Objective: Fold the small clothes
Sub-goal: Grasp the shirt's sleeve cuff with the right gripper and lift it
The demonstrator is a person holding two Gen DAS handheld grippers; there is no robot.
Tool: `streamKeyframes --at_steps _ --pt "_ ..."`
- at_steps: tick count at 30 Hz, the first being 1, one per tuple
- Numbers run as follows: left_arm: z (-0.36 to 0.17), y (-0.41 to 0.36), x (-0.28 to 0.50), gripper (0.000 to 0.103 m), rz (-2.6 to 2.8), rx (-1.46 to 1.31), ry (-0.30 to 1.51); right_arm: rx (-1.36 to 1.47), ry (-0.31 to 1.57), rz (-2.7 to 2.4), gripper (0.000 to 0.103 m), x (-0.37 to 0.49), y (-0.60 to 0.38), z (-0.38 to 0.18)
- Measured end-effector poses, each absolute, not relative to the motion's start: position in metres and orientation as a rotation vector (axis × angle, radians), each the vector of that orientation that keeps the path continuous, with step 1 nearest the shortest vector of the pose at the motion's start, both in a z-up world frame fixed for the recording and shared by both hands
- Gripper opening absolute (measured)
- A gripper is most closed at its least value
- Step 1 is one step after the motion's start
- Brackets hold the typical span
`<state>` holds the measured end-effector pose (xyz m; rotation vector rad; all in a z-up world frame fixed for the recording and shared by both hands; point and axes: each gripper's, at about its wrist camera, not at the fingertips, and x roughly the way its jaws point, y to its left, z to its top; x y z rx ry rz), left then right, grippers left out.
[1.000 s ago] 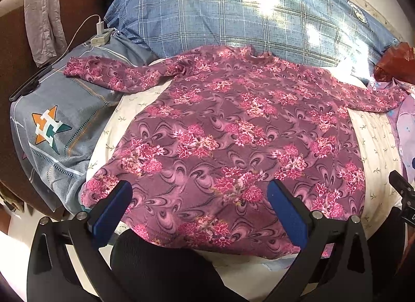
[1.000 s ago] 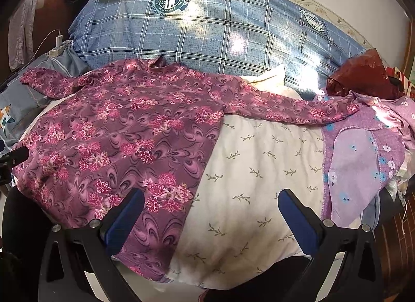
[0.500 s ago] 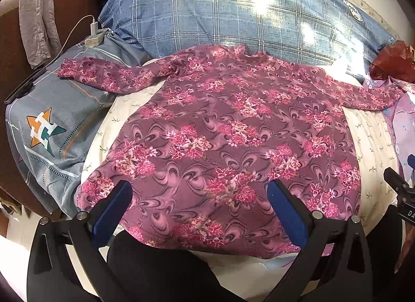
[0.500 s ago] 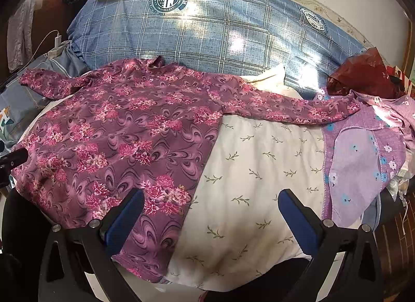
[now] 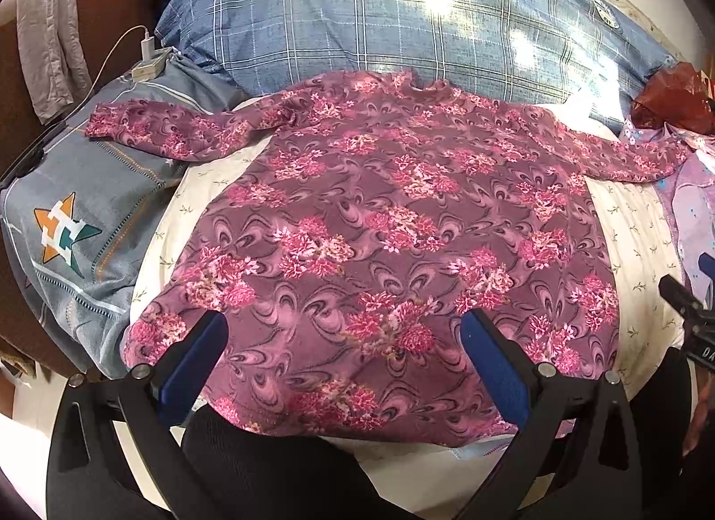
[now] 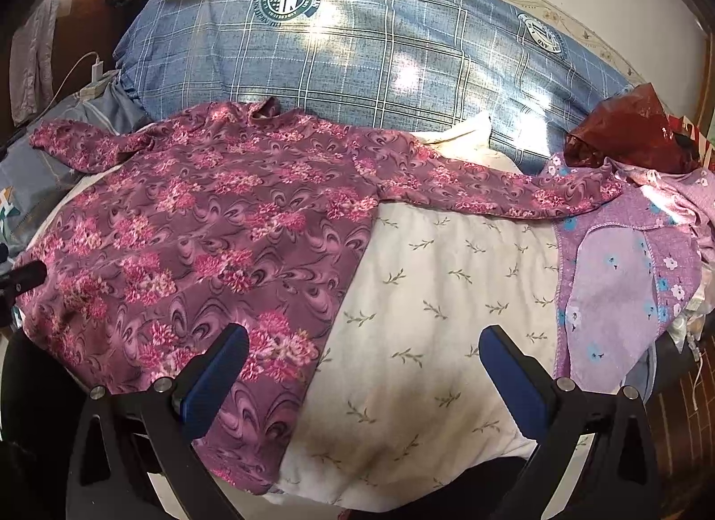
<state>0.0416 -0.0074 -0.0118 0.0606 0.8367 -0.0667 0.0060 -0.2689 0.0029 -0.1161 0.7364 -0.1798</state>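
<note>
Folding starts w/ sleeves: both grippers, left (image 5: 342, 363) and right (image 6: 362, 368), hang spread wide, empty, over the maroon pink-floral long-sleeved top (image 5: 393, 229); pinch each cuff, fold inward.

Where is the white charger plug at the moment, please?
In the left wrist view the white charger plug is at upper left, beyond the floral top's sleeve, beside the blue plaid quilt.
</note>
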Motion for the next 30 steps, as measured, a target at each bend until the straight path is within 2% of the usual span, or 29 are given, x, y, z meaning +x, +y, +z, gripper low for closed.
streamKeyframes --at_steps 12,23,27,30 --pt "-0.009 -0.008 0.09 0.103 -0.141 0.018 0.923 0.055 0.776 -0.12 0.102 0.043 -0.328 0.006" --pt "0.01 0.077 0.254 0.103 0.066 -0.113 1.066 0.293 0.643 -0.59 0.102 0.101 -0.577 0.081" --pt "-0.009 0.107 0.304 0.103 0.154 -0.194 1.138 0.451 0.612 -0.625 0.102 0.129 -0.641 0.086" --pt "-0.026 0.119 0.33 0.103 0.186 -0.248 1.184 0.512 0.654 -0.637 0.102 0.157 -0.672 0.069"
